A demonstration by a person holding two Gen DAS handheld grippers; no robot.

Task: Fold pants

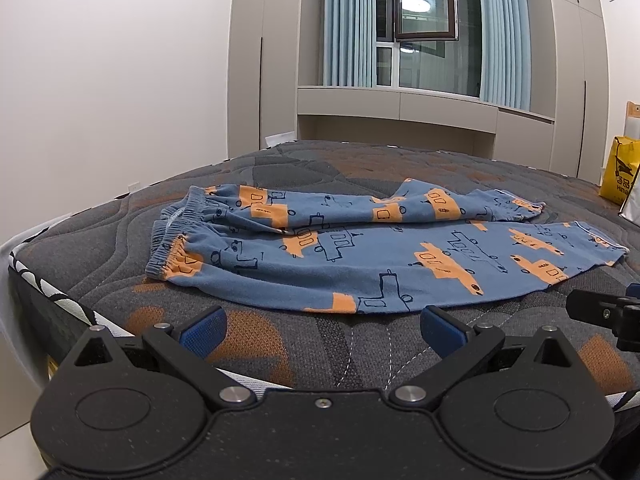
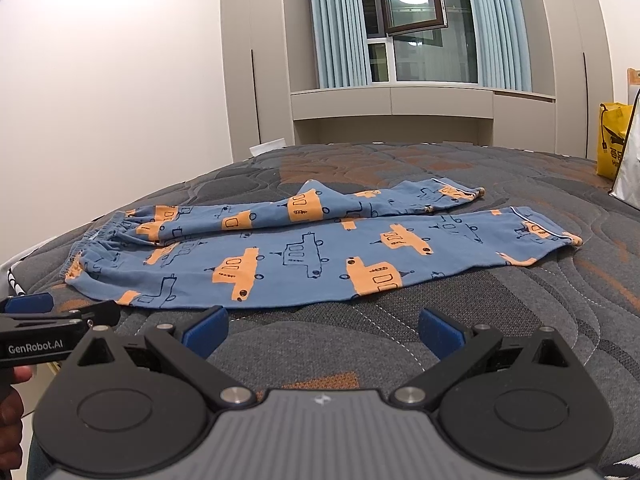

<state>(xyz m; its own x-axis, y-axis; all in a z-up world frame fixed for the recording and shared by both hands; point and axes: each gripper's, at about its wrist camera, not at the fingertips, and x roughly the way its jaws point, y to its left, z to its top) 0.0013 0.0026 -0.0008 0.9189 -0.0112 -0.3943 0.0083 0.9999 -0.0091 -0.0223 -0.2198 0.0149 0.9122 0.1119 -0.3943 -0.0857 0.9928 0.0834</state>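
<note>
Nearest, left gripper (image 1: 322, 326) with blue pads spread wide, holding nothing, just short of the near hem. Alongside, right gripper (image 2: 323, 328) likewise spread and empty. Beyond, blue pants (image 1: 360, 248) with orange car print, flat on the grey quilted mattress (image 1: 260, 344), waistband left, legs running right. Farther, yellow bag (image 1: 620, 172), curtained window (image 1: 424, 24).

Dark grey quilted mattress (image 1: 360, 168) with orange patches, black-and-white edging at near left corner. Plain white wall (image 1: 112, 80) on left. Beige built-in wardrobes (image 1: 260, 60) flanking window (image 1: 424, 24), one pane swung open, ceiling light reflected in glass. Pale blue curtains (image 1: 348, 24) on both sides. Yellow bag (image 1: 618, 170) at far right, just beside mattress edge.
</note>
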